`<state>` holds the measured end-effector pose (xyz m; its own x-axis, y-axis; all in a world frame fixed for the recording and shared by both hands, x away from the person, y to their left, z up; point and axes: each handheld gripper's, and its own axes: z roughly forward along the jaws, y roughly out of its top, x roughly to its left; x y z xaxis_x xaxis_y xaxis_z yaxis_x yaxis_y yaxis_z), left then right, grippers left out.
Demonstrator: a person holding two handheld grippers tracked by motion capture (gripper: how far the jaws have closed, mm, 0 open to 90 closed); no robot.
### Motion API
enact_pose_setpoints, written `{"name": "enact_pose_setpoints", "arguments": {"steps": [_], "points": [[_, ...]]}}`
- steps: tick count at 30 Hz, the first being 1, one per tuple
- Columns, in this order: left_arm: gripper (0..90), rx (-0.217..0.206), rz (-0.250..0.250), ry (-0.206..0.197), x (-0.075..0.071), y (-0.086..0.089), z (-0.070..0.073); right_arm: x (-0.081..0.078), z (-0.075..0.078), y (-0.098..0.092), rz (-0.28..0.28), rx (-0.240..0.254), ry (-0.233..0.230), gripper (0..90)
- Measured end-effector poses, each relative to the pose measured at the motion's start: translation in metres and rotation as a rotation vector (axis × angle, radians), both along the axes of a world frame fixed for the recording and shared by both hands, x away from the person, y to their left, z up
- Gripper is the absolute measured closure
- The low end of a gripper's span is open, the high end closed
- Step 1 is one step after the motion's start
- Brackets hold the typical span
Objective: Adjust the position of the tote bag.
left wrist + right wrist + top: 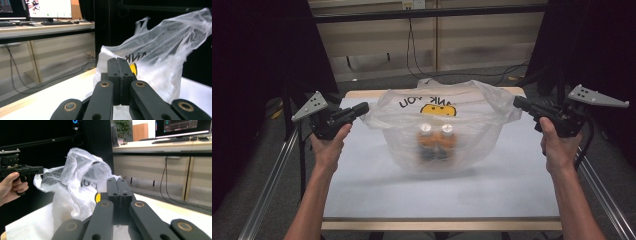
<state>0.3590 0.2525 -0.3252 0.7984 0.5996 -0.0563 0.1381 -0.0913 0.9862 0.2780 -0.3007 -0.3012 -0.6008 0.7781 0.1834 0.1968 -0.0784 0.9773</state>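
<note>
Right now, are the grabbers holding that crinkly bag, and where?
Yes. The left gripper pinches the plastic bag at its left top edge, and the right gripper pinches its right top edge, jaws shut on the film.

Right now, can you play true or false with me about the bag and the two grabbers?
1. The plastic bag is see-through. True.
2. Three bottles stand inside it. False: two bottles, side by side.
3. The left gripper is shut on the bag's edge. True.
4. The right gripper hangs far from the bag. False: it pinches the bag's other side.
5. The bag sits on the floor. False: it is over the table.
</note>
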Motion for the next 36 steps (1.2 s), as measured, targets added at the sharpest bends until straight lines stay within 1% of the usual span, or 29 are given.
{"name": "enact_pose_setpoints", "arguments": {"steps": [2, 3, 4, 5, 6, 7, 8, 9, 10, 11, 12, 13, 15, 17, 19, 20, 21, 22, 23, 24, 25, 26, 27, 28, 31, 34, 36], "points": [[90.0, -0.001, 0.004, 0.008, -0.003, 0.004, -0.002, -0.002, -0.006, -0.001, 0.000, -0.001, 0.010, 90.0], [90.0, 0.006, 0.016, 0.008, -0.004, 0.006, -0.003, -0.002, -0.009, -0.002, 0.001, -0.001, 0.016, 90.0], [90.0, 0.010, 0.021, -0.001, -0.005, 0.009, -0.003, -0.003, -0.012, -0.002, 0.001, 0.001, 0.020, 90.0], [90.0, 0.006, 0.027, 0.005, -0.008, 0.012, -0.003, -0.004, -0.014, -0.002, 0.000, -0.005, 0.026, 90.0], [90.0, -0.001, 0.027, 0.004, -0.009, 0.017, -0.004, -0.005, -0.016, -0.001, 0.004, -0.004, 0.030, 90.0], [90.0, -0.009, 0.034, 0.011, -0.011, 0.020, -0.006, -0.006, -0.018, 0.000, 0.003, -0.006, 0.032, 90.0], [90.0, -0.035, 0.035, 0.017, -0.013, 0.022, -0.007, -0.007, -0.019, 0.000, 0.005, -0.008, 0.036, 90.0], [90.0, -0.016, 0.035, 0.012, -0.015, 0.026, -0.008, -0.008, -0.021, 0.002, 0.008, -0.014, 0.039, 90.0], [90.0, -0.013, 0.028, 0.006, -0.017, 0.030, -0.009, -0.009, -0.021, 0.003, 0.010, -0.016, 0.042, 90.0], [90.0, -0.035, 0.033, -0.013, -0.021, 0.033, -0.010, -0.011, -0.022, 0.005, 0.013, -0.022, 0.041, 90.0], [90.0, -0.054, 0.029, -0.016, -0.025, 0.035, -0.009, -0.014, -0.021, 0.007, 0.018, -0.028, 0.042, 90.0], [90.0, -0.053, 0.012, -0.022, -0.027, 0.037, -0.007, -0.017, -0.019, 0.009, 0.016, -0.038, 0.039, 90.0], [90.0, -0.019, -0.011, -0.021, -0.030, 0.035, -0.006, -0.024, -0.015, 0.011, 0.021, -0.048, 0.030, 90.0], [90.0, -0.004, -0.026, 0.003, -0.028, 0.030, -0.010, -0.025, -0.016, 0.012, 0.016, -0.063, 0.034, 90.0], [90.0, 0.029, -0.028, 0.030, -0.024, 0.023, -0.019, -0.022, -0.024, 0.012, 0.012, -0.072, 0.053, 90.0], [90.0, 0.045, -0.037, 0.042, -0.022, 0.020, -0.024, -0.020, -0.029, 0.012, 0.006, -0.070, 0.066, 90.0], [90.0, 0.079, -0.035, 0.051, -0.020, 0.016, -0.028, -0.018, -0.034, 0.012, 0.003, -0.067, 0.076, 90.0], [90.0, 0.081, -0.038, 0.059, -0.019, 0.014, -0.030, -0.015, -0.041, 0.012, 0.006, -0.060, 0.089, 90.0], [90.0, 0.093, -0.040, 0.066, -0.017, 0.014, -0.033, -0.013, -0.044, 0.012, 0.006, -0.066, 0.099, 90.0], [90.0, 0.101, -0.037, 0.073, -0.016, 0.014, -0.035, -0.011, -0.047, 0.012, -0.003, -0.083, 0.113, 90.0], [90.0, 0.103, -0.034, 0.083, -0.015, 0.014, -0.037, -0.010, -0.050, 0.011, 0.001, -0.080, 0.116, 90.0], [90.0, 0.114, -0.015, 0.086, -0.014, 0.015, -0.039, -0.009, -0.051, 0.011, 0.003, -0.078, 0.120, 90.0], [90.0, 0.108, -0.022, 0.093, -0.012, 0.017, -0.041, -0.007, -0.053, 0.010, 0.001, -0.077, 0.125, 90.0], [90.0, 0.120, -0.007, 0.103, -0.011, 0.019, -0.043, -0.007, -0.055, 0.010, -0.003, -0.079, 0.133, 90.0], [90.0, 0.110, 0.000, 0.131, -0.007, 0.025, -0.052, -0.006, -0.062, 0.008, -0.008, -0.088, 0.154, 90.0], [90.0, 0.136, 0.022, 0.156, -0.004, 0.030, -0.060, -0.007, -0.069, 0.005, -0.018, -0.099, 0.177, 90.0], [90.0, 0.125, 0.010, 0.171, -0.001, 0.031, -0.064, -0.005, -0.072, 0.003, -0.024, -0.097, 0.184, 90.0]]}}
